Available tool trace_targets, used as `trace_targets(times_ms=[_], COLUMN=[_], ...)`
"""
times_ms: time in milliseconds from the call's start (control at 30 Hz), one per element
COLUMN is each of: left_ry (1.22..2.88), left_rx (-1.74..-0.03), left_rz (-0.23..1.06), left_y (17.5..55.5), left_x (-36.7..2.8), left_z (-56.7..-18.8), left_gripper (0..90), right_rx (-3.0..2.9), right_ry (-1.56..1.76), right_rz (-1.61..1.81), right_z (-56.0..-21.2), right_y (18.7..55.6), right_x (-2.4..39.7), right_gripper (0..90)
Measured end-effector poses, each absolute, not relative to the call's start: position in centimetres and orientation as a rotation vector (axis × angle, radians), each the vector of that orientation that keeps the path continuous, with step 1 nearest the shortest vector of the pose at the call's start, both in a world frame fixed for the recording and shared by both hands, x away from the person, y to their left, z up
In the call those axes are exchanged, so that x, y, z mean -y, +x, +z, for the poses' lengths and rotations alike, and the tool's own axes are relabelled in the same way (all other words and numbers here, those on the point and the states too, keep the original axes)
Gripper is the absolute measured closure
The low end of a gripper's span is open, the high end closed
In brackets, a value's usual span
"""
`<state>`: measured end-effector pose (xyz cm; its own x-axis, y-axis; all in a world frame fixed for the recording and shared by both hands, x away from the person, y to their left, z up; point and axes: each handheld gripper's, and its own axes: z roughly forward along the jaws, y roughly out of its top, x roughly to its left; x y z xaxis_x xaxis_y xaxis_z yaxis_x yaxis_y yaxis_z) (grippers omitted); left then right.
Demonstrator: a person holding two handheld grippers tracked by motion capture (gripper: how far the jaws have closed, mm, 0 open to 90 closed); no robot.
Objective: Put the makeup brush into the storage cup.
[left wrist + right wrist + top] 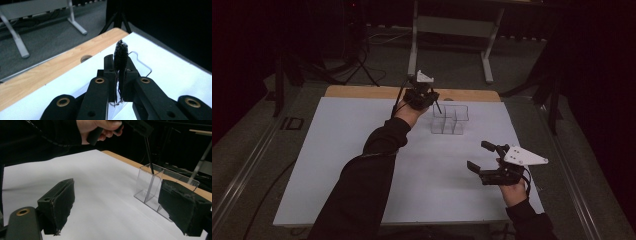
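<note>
A clear plastic organizer (450, 119) with several open compartments stands on the white sheet at the back, right of centre. My left gripper (428, 96) hovers just above its left side, shut on a thin black brush (438, 106) that slants down into a compartment. In the left gripper view the bristly brush end (121, 56) sticks up between the jaws, with the organizer's rim (143, 63) beyond. The right gripper view shows the brush's stem (149, 157) reaching into the organizer (150, 187). My right gripper (479, 156) stands open near the front right, nothing between its pads (58, 202).
The white sheet (362, 150) covers most of the table. A wooden strip (362, 92) with a round hole (85, 58) runs along the far edge. Beyond it, on the dark floor, stand a grey table frame (452, 30) and a tripod (359, 60).
</note>
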<state>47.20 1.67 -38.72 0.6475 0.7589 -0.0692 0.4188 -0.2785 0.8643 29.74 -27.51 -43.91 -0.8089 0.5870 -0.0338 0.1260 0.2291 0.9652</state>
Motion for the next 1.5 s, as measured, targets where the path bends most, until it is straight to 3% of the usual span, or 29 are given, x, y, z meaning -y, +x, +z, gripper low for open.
trace_targets(times_ms=[267, 333, 367, 400, 467, 567, 1033, 1167, 1500], left_ry=[1.926, 1.906, 1.905, 1.929, 1.929, 1.916, 1.878, 1.857, 1.811], left_rx=[-0.946, -0.934, -0.925, -0.938, -0.956, -0.968, -0.945, -0.925, -0.857], left_rz=[0.401, 0.377, 0.355, 0.382, 0.374, 0.377, 0.375, 0.339, 0.302], left_y=[47.7, 47.7, 47.7, 47.5, 47.5, 47.3, 45.9, 45.3, 43.4], left_x=[-1.0, -0.9, -0.8, -0.5, -0.4, -0.5, -1.2, -1.6, -2.7], left_z=[-40.3, -40.4, -40.3, -40.2, -40.1, -39.8, -38.1, -37.6, -36.6], left_gripper=[84.9, 68.7, 68.7, 54.0, 38.5, 29.0, 20.1, 12.3, 4.1], right_rx=[-2.125, -2.130, -2.130, -2.129, -2.130, -2.129, -2.124, -2.124, -2.123], right_ry=[0.652, 0.652, 0.652, 0.653, 0.654, 0.652, 0.658, 0.660, 0.664], right_rz=[1.606, 1.603, 1.603, 1.602, 1.603, 1.603, 1.592, 1.593, 1.589], right_z=[-44.0, -44.0, -44.0, -44.0, -44.1, -44.0, -44.0, -44.0, -44.0], right_y=[29.8, 29.8, 29.8, 29.8, 29.8, 29.8, 29.8, 29.7, 29.6], right_x=[27.5, 27.4, 27.4, 27.4, 27.4, 27.4, 27.3, 27.3, 27.3], right_gripper=[13.4, 13.4, 13.4, 13.4, 13.4, 13.4, 13.3, 13.3, 13.3])
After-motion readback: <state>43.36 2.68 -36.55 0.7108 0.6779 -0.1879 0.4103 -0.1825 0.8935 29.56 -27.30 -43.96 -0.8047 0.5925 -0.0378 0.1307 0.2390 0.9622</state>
